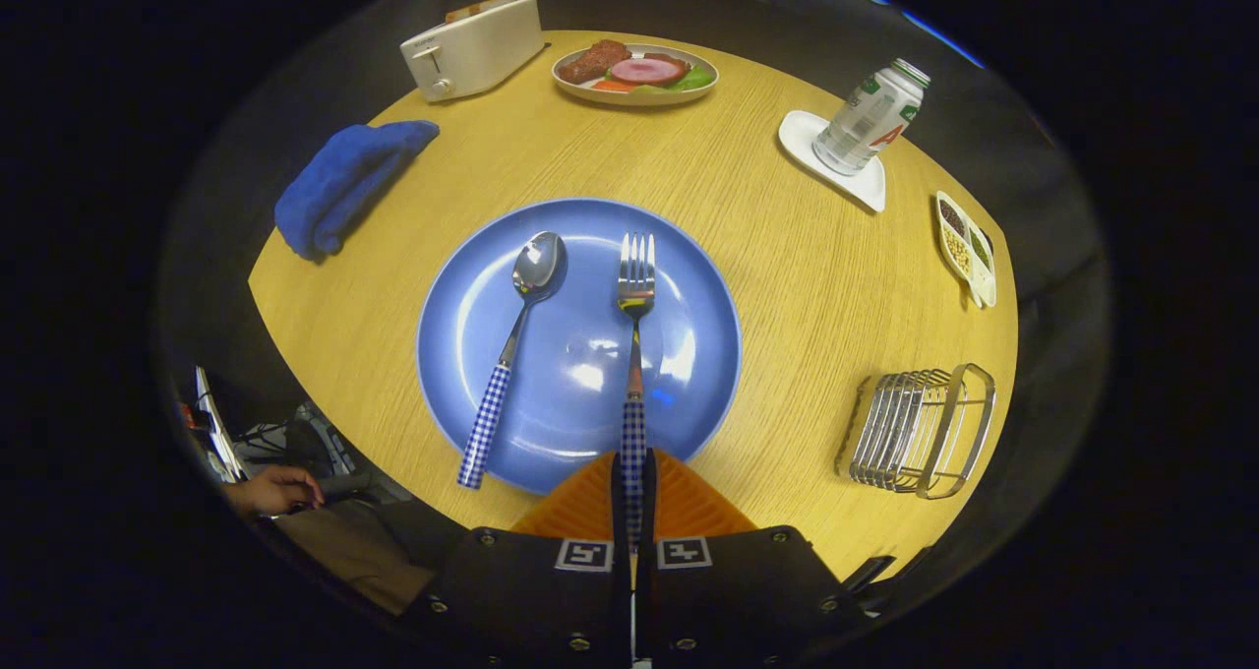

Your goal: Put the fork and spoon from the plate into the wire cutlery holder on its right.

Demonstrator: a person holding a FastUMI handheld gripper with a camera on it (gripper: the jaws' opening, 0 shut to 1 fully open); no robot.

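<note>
Fork: lies on the blue plate, tines pointing away from me, checked handle running back between the fingers of my hand-held gripper, which is clenched on that handle from both sides.

Spoon: on the same plate, just beside the fork on its left, bowl away from me, checked handle overhanging the plate's near rim onto the bench.

Wire cutlery holder: on the bench to the right of the plate, well apart from it.

Beyond the plate: a toaster at the far left, a dish of meat and greens beside it, a bottle standing on a white coaster at the far right.

Other: a folded blue cloth left of the plate; a small divided dish of seeds past the holder; a person's hand below the bench edge, near left.
</note>
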